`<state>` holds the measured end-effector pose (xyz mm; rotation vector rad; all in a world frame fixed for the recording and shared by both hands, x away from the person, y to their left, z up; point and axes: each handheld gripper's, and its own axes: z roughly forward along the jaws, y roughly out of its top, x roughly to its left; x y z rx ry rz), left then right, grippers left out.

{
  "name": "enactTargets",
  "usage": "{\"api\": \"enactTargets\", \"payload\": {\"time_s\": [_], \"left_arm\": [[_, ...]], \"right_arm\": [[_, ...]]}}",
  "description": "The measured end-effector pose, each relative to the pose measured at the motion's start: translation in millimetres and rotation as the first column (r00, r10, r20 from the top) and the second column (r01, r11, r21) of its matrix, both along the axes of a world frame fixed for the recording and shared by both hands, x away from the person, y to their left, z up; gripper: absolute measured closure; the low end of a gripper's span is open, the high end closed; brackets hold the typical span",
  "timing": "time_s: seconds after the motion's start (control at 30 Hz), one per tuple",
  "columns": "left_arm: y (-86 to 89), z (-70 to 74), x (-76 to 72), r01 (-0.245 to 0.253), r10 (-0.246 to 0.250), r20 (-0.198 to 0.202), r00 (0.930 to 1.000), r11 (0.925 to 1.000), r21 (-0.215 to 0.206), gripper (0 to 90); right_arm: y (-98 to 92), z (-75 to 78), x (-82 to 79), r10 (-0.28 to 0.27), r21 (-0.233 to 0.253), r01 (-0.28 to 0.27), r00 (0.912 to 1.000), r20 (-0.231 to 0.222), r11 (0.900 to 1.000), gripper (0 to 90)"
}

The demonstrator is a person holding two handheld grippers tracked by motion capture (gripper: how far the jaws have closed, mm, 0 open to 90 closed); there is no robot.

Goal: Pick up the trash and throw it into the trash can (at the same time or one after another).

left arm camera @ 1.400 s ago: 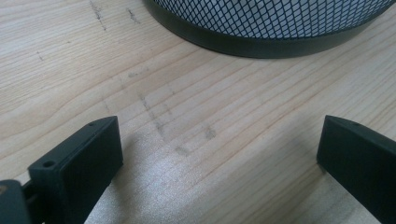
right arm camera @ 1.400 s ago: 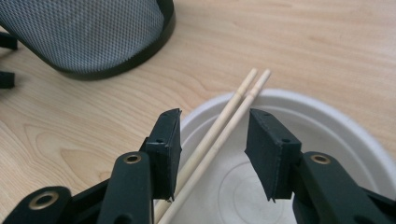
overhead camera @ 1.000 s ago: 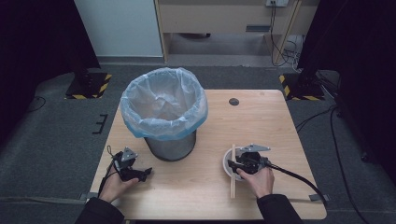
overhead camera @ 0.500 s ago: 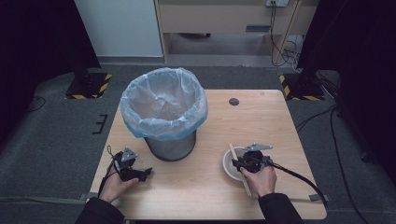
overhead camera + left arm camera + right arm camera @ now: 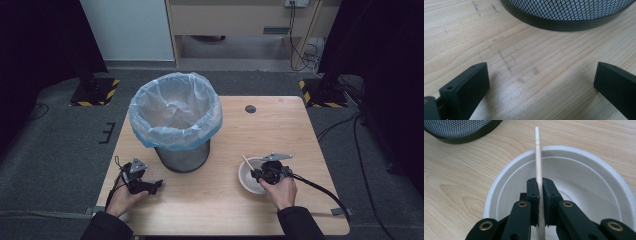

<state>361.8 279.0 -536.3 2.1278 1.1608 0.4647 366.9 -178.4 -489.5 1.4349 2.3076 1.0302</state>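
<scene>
A white paper bowl (image 5: pixel 248 176) (image 5: pixel 584 180) stands on the wooden table (image 5: pixel 280 130), right of centre near the front. Over it my right gripper (image 5: pixel 259 174) (image 5: pixel 541 182) is shut on a pale wooden chopstick (image 5: pixel 247 163) (image 5: pixel 538 157), which sticks out past the bowl's rim toward the bin. A mesh bin (image 5: pixel 176 122) lined with a blue bag stands at the left centre. My left gripper (image 5: pixel 154 186) (image 5: pixel 541 80) rests low on the table in front of the bin's base (image 5: pixel 566 15), jaws wide open and empty.
A small dark round mark (image 5: pixel 250 109) lies on the far part of the table. Cables (image 5: pixel 320 192) trail from the right gripper across the table's front right. Bare wood stretches between the two grippers.
The right gripper has lifted and turned the chopstick: it lay along the bowl's left side, and now its free end points up and left over the bowl. The left gripper has stayed put.
</scene>
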Motion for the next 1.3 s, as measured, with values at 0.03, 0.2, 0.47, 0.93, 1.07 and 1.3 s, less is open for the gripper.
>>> {"api": "enactTargets", "payload": {"time_s": [0.03, 0.2, 0.47, 0.93, 1.07, 1.3], "left_arm": [[0.0, 0.0, 0.0, 0.000, 0.000, 0.000, 1.0000, 1.0000, 0.000, 0.0], [0.0, 0.0, 0.0, 0.000, 0.000, 0.000, 1.0000, 1.0000, 0.000, 0.0], [0.0, 0.0, 0.0, 0.000, 0.000, 0.000, 1.0000, 1.0000, 0.000, 0.0], [0.0, 0.0, 0.0, 0.000, 0.000, 0.000, 1.0000, 1.0000, 0.000, 0.0], [0.0, 0.0, 0.0, 0.000, 0.000, 0.000, 1.0000, 1.0000, 0.000, 0.0], [0.0, 0.0, 0.1, 0.000, 0.000, 0.000, 1.0000, 1.0000, 0.000, 0.0]], "right_arm": [[-0.2, 0.2, 0.0, 0.001, 0.000, -0.001, 1.0000, 0.002, 1.000, 85.6], [-0.9, 1.4, 0.3, 0.002, 0.004, -0.002, 1.0000, 0.002, 1.000, 85.6], [-5.9, 11.0, 0.2, -0.008, 0.051, 0.007, 0.9997, 0.022, 0.999, 85.6], [-31.2, 45.0, -3.3, -0.072, 0.189, 0.048, 0.9900, 0.121, 0.981, 85.6], [-39.5, 55.4, -4.4, -0.092, 0.224, 0.055, 0.9833, 0.157, 0.973, 85.6], [-49.1, 74.0, -7.8, -0.119, 0.282, 0.054, 0.9690, 0.217, 0.958, 85.6]]}}
